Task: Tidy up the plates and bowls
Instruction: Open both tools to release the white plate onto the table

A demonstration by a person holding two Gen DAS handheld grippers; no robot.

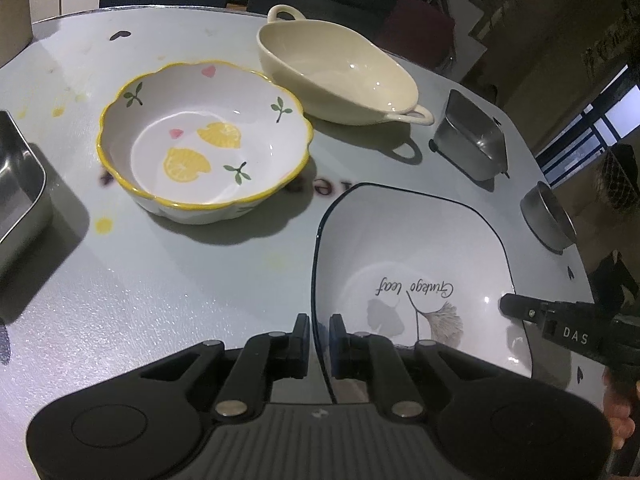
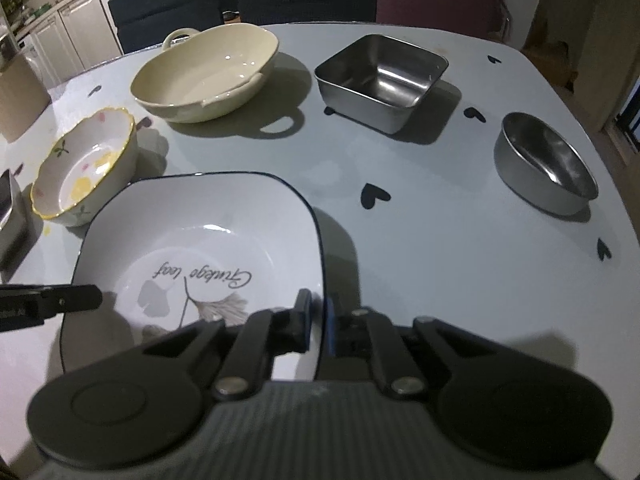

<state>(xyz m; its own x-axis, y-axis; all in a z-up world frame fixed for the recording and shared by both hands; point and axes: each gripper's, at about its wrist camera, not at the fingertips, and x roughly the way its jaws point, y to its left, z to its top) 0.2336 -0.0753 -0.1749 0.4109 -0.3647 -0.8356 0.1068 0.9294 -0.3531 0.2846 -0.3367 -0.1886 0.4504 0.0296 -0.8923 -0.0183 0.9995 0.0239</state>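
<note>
Plate (image 1: 420, 256): glazed ceramic, rigid, slick, breakable. L gripper (image 1: 319, 326) & R gripper (image 2: 319, 303) clamp opposite rims; lift level.

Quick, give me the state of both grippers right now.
Left gripper: shut on the left rim of the square leaf plate.
Right gripper: shut on the same plate's right rim.

Square plate (image 2: 208, 232) nearest; lemon bowl (image 2: 86, 168) to its left, handled dish (image 2: 208, 76) behind, 2 steel bowls, square (image 2: 380, 80) and round (image 2: 544, 164), to its right on the table (image 2: 440, 240).
</note>
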